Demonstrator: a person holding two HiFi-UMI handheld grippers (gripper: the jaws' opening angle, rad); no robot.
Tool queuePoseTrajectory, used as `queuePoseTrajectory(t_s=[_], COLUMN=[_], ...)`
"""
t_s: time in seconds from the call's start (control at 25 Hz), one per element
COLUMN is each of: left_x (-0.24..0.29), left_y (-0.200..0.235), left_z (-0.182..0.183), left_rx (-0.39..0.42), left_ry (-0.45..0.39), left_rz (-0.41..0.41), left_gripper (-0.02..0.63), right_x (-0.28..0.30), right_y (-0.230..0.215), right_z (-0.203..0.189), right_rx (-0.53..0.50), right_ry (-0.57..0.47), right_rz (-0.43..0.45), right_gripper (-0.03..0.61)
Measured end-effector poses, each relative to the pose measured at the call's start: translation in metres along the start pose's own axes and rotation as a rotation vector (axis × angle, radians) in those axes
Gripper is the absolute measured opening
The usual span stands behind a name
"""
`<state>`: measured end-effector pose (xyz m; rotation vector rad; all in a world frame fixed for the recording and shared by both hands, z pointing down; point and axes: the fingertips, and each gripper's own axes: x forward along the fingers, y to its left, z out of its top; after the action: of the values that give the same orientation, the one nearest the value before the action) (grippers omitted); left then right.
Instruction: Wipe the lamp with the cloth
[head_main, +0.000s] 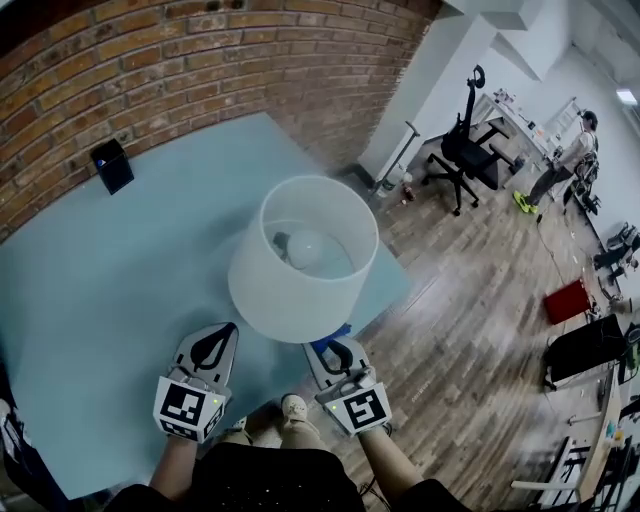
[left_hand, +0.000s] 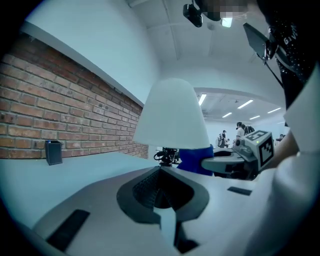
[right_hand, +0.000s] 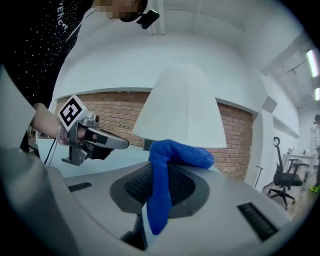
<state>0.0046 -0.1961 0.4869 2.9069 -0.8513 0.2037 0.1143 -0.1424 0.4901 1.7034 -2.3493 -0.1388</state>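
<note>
The lamp's white shade stands on the pale blue table, its bulb visible from above. Both grippers sit just in front of the shade, near the table's front edge. My right gripper is shut on a blue cloth; in the right gripper view the cloth drapes over the jaws of my right gripper, just below the shade. My left gripper is shut with nothing in it. In the left gripper view, my left gripper points at the lamp shade.
A small black box stands at the table's far left beside the brick wall. Right of the table is wooden floor with an office chair, a red box and a person far off.
</note>
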Motion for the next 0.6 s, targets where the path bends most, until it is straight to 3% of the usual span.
queuePoseTrajectory(t_s=[0.32,0.4,0.6], left_x=[-0.002,-0.007,-0.018], left_y=[-0.029,-0.028,-0.033], left_z=[-0.005,-0.008,-0.02], left_rx=[-0.008,-0.025,-0.049], left_ry=[0.016,0.022,0.04], left_rz=[0.165,0.226,0.355], left_gripper=[0.008,0.009,0.009], right_x=[0.04,0.048,0.049], right_y=[-0.026,-0.028,-0.025], right_z=[-0.023,-0.036,-0.091], right_rx=[0.047,0.055,0.066], right_ry=[-0.055,-0.015,0.204], right_rz=[0.108,0.156,0.274], right_gripper=[0.06,0.06,0.06])
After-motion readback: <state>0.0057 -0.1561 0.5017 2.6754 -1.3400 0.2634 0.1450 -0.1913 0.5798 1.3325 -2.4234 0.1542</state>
